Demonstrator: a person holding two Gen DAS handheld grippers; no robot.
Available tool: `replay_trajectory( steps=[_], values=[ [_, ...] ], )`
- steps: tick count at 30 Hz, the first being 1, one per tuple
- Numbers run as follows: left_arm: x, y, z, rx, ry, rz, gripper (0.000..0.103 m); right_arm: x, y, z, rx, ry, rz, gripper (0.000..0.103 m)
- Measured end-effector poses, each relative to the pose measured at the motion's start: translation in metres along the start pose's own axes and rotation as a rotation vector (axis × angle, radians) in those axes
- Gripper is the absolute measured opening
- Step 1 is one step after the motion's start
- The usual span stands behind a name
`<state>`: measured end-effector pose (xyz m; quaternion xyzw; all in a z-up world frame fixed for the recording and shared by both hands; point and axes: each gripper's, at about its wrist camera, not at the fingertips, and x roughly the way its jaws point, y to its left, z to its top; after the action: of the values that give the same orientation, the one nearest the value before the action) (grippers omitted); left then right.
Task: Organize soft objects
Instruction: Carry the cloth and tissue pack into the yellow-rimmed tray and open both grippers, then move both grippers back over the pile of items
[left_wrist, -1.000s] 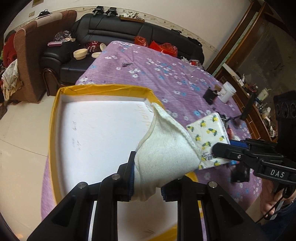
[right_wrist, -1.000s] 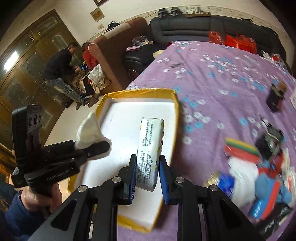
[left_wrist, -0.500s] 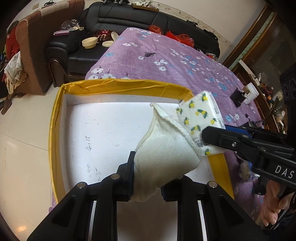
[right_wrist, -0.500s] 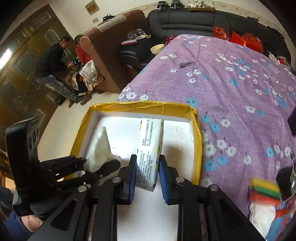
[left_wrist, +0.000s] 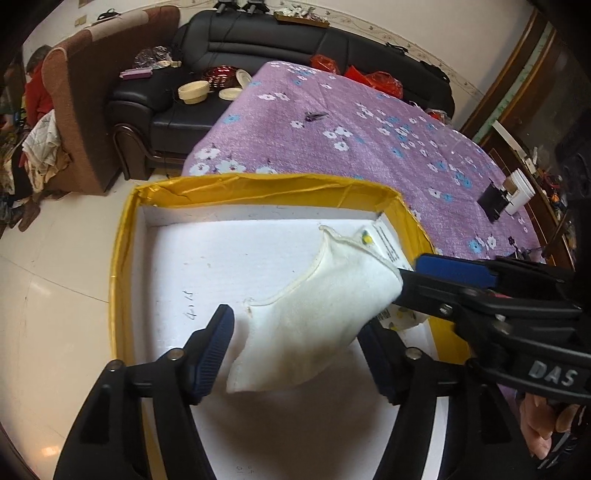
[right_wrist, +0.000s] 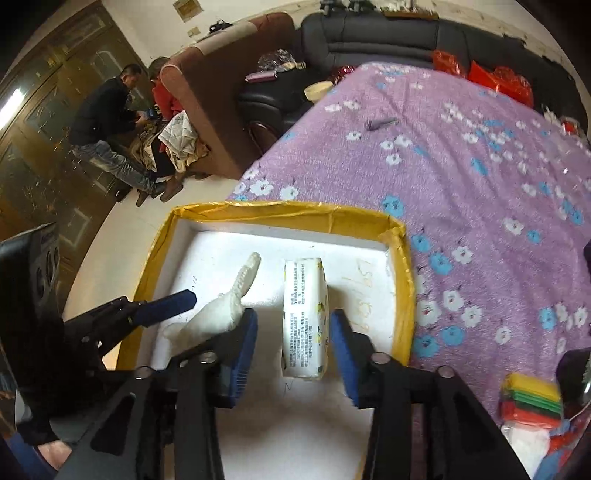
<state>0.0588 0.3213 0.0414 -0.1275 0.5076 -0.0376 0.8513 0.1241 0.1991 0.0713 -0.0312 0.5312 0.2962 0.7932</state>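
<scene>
A white folded cloth (left_wrist: 314, 317) lies in the yellow-rimmed white box (left_wrist: 258, 188), between the wide-open jaws of my left gripper (left_wrist: 295, 332). It also shows in the right wrist view (right_wrist: 225, 314). A white tissue pack with lemon print (right_wrist: 304, 317) stands on edge in the box (right_wrist: 288, 212), between the open jaws of my right gripper (right_wrist: 291, 343), touching neither pad. In the left wrist view the pack (left_wrist: 388, 247) is mostly hidden behind the cloth and the right gripper.
The box sits at the edge of a purple flowered table cover (right_wrist: 480, 166). Coloured sponges and cloths (right_wrist: 532, 402) lie at the right. Black sofa (left_wrist: 295, 48) and brown armchair (left_wrist: 74, 92) stand behind. Two people (right_wrist: 107, 122) sit at far left.
Both grippers have come down into the box and opened, letting go of the cloth and the tissue pack, which now rest on the box floor.
</scene>
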Motion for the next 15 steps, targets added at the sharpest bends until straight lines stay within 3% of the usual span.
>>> replay_trajectory(
  steps=[2, 5, 6, 7, 9, 12, 13, 15],
  values=[
    [-0.007, -0.002, 0.000, -0.004, -0.015, 0.034, 0.073, -0.012, 0.000, -0.002, -0.008, -0.027, 0.000, 0.049],
    [-0.024, -0.010, -0.004, 0.002, -0.060, 0.103, 0.075, -0.043, 0.002, -0.011, -0.043, -0.101, -0.067, 0.067],
    [-0.030, -0.014, -0.005, 0.006, -0.068, 0.128, 0.079, -0.056, 0.004, -0.016, -0.060, -0.145, -0.102, 0.069],
    [-0.036, -0.016, -0.006, 0.009, -0.076, 0.146, 0.081, -0.077, 0.005, -0.025, -0.081, -0.225, -0.181, 0.070],
    [-0.056, -0.024, -0.012, 0.016, -0.134, 0.153, 0.083, -0.112, 0.007, -0.043, -0.109, -0.366, -0.294, 0.094],
    [-0.083, -0.046, -0.026, 0.053, -0.200, 0.166, 0.100, -0.160, -0.009, -0.086, -0.017, -0.559, -0.406, 0.103],
    [-0.088, -0.055, -0.030, 0.073, -0.216, 0.185, 0.100, -0.169, -0.019, -0.099, 0.047, -0.574, -0.424, 0.103],
    [-0.096, -0.077, -0.042, 0.139, -0.238, 0.233, 0.101, -0.176, -0.046, -0.120, 0.147, -0.518, -0.412, 0.102]
  ],
)
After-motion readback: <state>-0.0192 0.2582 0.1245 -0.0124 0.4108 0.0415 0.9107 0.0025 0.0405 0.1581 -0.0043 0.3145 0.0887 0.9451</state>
